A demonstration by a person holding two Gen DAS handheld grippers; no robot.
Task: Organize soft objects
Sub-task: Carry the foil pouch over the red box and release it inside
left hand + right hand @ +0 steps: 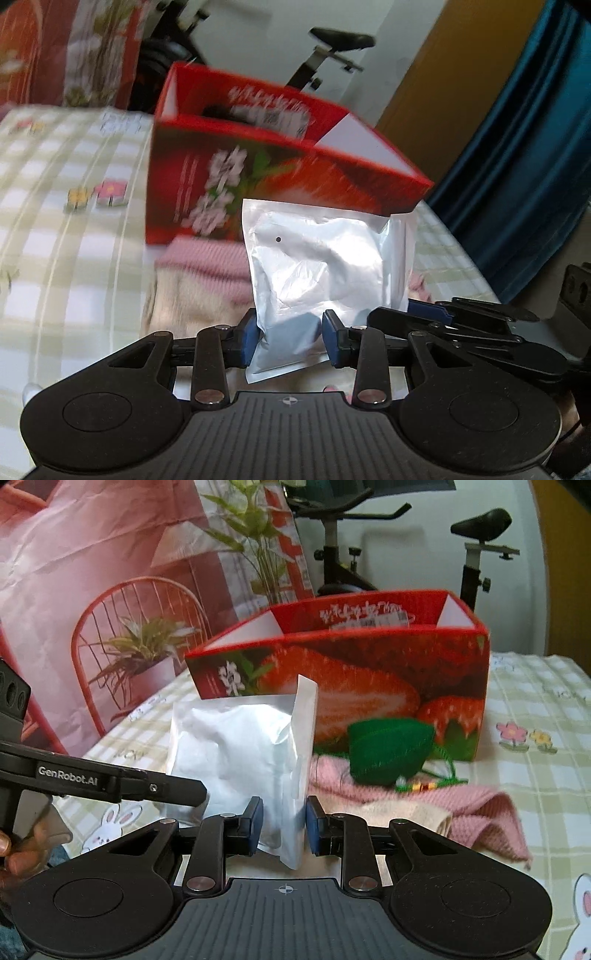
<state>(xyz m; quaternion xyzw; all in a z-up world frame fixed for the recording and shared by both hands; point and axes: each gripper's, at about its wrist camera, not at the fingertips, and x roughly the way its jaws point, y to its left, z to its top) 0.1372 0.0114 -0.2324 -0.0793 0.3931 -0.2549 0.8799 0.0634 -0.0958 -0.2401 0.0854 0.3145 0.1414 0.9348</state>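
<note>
A silver foil pouch (321, 266) hangs upright above the table, held at its lower edge from both sides. My left gripper (291, 338) is shut on the pouch's bottom, blue pads pressing its sides. My right gripper (284, 823) is shut on the other end of the same pouch (236, 746), pinching its folded seam. Behind it stands an open red strawberry-print box (369, 686), also in the left wrist view (258, 162). A pink knit cloth (480, 812), a cream cloth (406, 816) and a green felt pouch (388, 753) lie in front of the box.
A checked tablecloth (535, 775) with flower and rabbit prints covers the table. An exercise bike (476, 554) stands behind the box, a blue curtain (535, 147) hangs at the right, and a pink printed backdrop (92, 572) at the left. A hand (14, 853) grips the left tool.
</note>
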